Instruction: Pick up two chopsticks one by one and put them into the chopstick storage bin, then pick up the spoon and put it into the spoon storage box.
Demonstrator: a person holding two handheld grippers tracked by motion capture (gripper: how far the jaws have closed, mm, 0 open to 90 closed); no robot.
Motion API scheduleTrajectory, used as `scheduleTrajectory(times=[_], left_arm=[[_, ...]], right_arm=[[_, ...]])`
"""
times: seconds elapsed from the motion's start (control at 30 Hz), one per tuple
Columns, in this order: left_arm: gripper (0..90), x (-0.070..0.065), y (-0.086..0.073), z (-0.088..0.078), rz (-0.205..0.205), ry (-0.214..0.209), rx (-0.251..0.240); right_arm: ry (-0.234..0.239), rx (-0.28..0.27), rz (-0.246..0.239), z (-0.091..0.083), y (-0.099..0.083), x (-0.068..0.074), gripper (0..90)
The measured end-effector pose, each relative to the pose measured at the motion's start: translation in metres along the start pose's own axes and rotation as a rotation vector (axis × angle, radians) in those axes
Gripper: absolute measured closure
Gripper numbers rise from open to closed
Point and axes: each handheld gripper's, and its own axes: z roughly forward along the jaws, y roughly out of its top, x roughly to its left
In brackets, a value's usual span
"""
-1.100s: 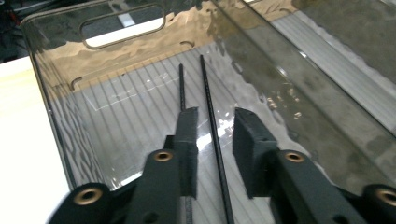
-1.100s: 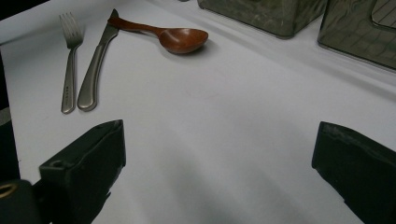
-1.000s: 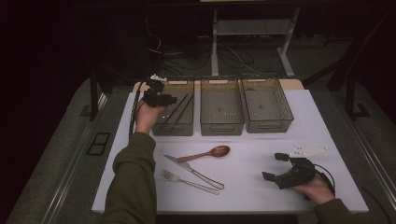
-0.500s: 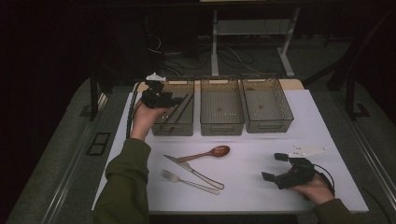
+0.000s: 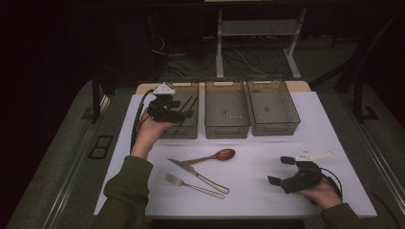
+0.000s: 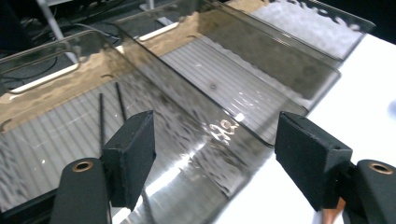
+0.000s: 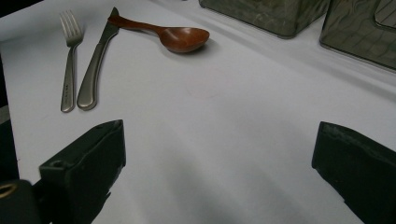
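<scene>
Left tool (image 5: 184, 109) just released, empty — chopsticks (image 6: 109, 109) blurred behind bin wall (image 6: 196, 130).

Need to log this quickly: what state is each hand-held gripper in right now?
Left hand-held gripper: open, jaws just been opening, nothing between them, over the left bin holding chopsticks.
Right hand-held gripper: open, holding nothing, resting on the table.

Three bins are set side by side along the far edge of the table (image 5: 334, 143): left bin (image 5: 184, 125), middle bin (image 5: 227, 114), right bin (image 5: 273, 112). Two chopsticks (image 6: 109, 112) are laid in the left bin. Nearer, a spoon (image 5: 212, 156) is placed behind a knife (image 5: 198, 175), with a fork (image 5: 193, 186) nearest.
</scene>
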Motion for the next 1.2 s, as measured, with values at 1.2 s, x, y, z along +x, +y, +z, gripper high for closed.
scheduleTrajectory(times=[1.2], left_arm=[[19.6,-0.067,-0.072,-0.003,0.055,-0.124,-0.065]], right_arm=[[0.0,-0.005,-0.003,0.0,0.001,-0.001,2.2]])
